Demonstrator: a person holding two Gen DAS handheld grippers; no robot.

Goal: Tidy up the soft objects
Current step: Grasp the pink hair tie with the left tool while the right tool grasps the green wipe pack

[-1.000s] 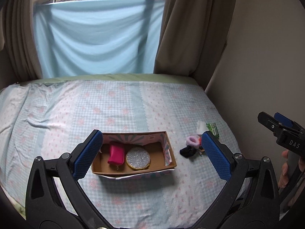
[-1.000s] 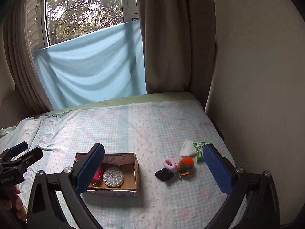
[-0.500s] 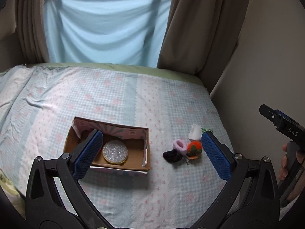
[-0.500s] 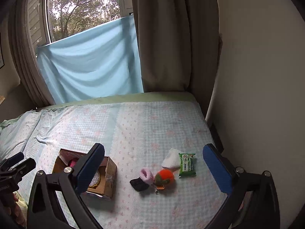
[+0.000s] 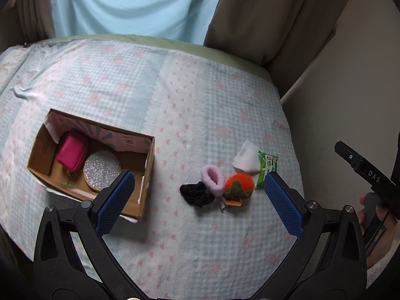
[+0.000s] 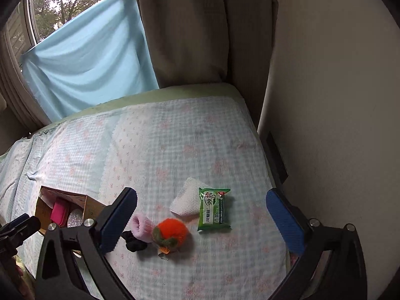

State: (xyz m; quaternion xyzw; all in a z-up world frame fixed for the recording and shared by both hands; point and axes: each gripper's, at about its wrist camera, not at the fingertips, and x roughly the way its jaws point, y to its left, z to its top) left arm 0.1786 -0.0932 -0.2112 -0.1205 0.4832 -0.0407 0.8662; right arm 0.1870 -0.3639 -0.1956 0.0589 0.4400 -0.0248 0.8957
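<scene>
Bed covered with a pale blue gingham sheet (image 5: 200, 105) printed with pink flowers, seen from both wrist cameras. An open cardboard box (image 5: 140, 200) rests on the sheet toward the left; inside it lie a magenta zip pouch (image 5: 72, 153) and, touching its right edge, a round glittery silver disc (image 5: 102, 169), the remaining floor of the box bare cardboard. To the right of the box, apart from it, a cluster of loose items sits on the sheet: a black scrunchie (image 5: 196, 193), a pink fluffy scrunchie (image 5: 213, 179) overlapping it, an orange and green plush fruit (image 5: 239, 185) touching the pink scrunchie, a folded white tissue (image 5: 246, 160) just behind, and a green wet-wipe packet (image 6: 214, 210) overlapping the tissue's right edge. The left gripper (image 5: 200, 201), jaws spread wide and empty, hovers above the sheet with its left blue pad over the box's near right corner and its right pad beside the wipe packet. The right gripper (image 6: 202, 222), likewise spread wide and holding nothing, frames the cluster between its blue pads. A light blue cloth (image 6: 87, 57) hangs across the window behind the bed, beside brown curtains (image 6: 200, 30)
</scene>
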